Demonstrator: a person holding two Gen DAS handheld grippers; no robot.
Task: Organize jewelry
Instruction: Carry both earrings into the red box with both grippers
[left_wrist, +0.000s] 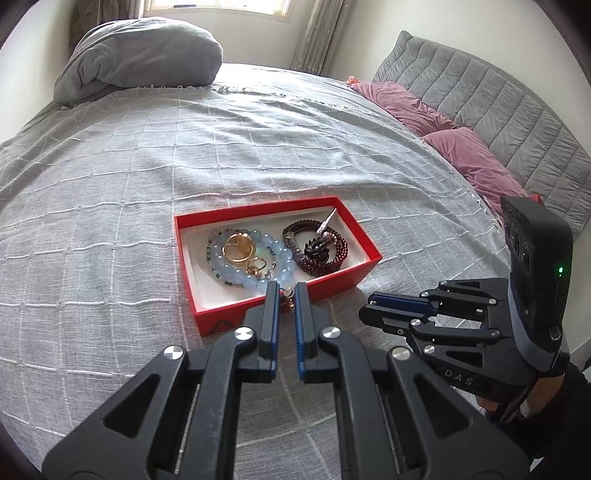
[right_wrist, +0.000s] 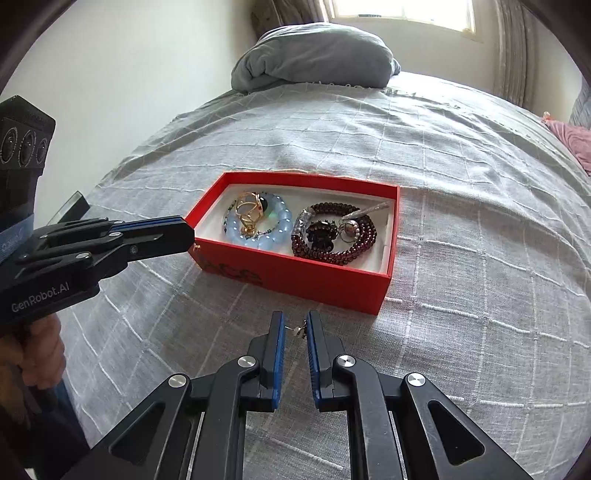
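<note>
A red box (left_wrist: 343, 275) (right_wrist: 325, 286) with a white lining sits on the grey bedspread. It holds a pale blue bead bracelet (left_wrist: 284, 254) (right_wrist: 284, 221), gold rings (left_wrist: 238, 247) (right_wrist: 249, 214), a dark red bead bracelet (left_wrist: 332, 254) (right_wrist: 365, 232) and a black charm (left_wrist: 317, 249) (right_wrist: 321, 232). My left gripper (left_wrist: 286, 293) (right_wrist: 186, 230) is at the box's near rim, jaws narrowly apart around a small metal piece (left_wrist: 289, 299). My right gripper (right_wrist: 295, 323) (left_wrist: 369, 306) hovers in front of the box, jaws narrowly apart with a small silver piece (right_wrist: 300, 329) between them.
The grey checked bedspread (left_wrist: 110, 221) covers the bed. A grey folded quilt (left_wrist: 140, 55) (right_wrist: 314, 59) lies at the far end. Pink pillows (left_wrist: 461, 147) and a grey padded headboard (left_wrist: 498, 110) are at the right. A window (right_wrist: 399, 11) is behind.
</note>
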